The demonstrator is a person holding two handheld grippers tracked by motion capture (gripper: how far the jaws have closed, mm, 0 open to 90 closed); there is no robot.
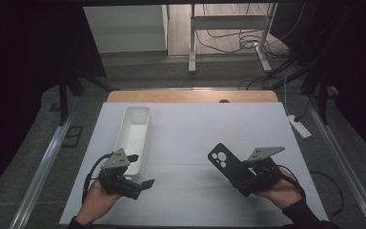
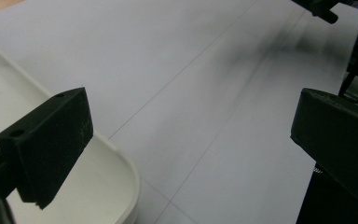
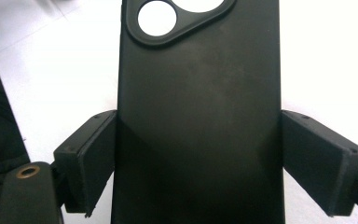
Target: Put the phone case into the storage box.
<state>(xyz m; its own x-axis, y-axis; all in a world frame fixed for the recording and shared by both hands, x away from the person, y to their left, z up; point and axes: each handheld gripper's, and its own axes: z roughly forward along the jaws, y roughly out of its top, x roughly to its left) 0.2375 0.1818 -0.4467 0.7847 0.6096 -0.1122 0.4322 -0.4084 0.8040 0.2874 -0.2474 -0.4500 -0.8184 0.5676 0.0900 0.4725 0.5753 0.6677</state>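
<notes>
At the left side of the white worktop [image 1: 190,129] lies a long white tray [image 1: 134,136]. It starts near the far left corner and runs toward the near edge, and its inside looks empty.

The left gripper [image 1: 140,171] is at the near end of this tray, held by the person's left hand [image 1: 96,199] that comes in from the near edge. A grey three-cornered plate sits on top of it and a black cable bends away at its left. In the left gripper view its two black jaws stand wide apart, with nothing between them. One jaw is above the rounded near corner of the tray [image 2: 121,163], the other one is above the bare worktop [image 2: 205,93]. If the jaw touches the tray rim, I cannot tell.

Right of the middle, near the near edge, is the black phone case [image 1: 226,164]. It is tilted, and its end with the camera cut-out points to the far left. The right gripper [image 1: 244,180] holds the opposite end of it, and the person's right hand [image 1: 279,191] carries this gripper from the near right corner.

In the right gripper view the phone case [image 3: 198,116] stands between the two jaws. Both pads press on its long side edges, so the claw is closed on the case. The round holes of the cut-out are at the top, and the white worktop shows through them.
</notes>
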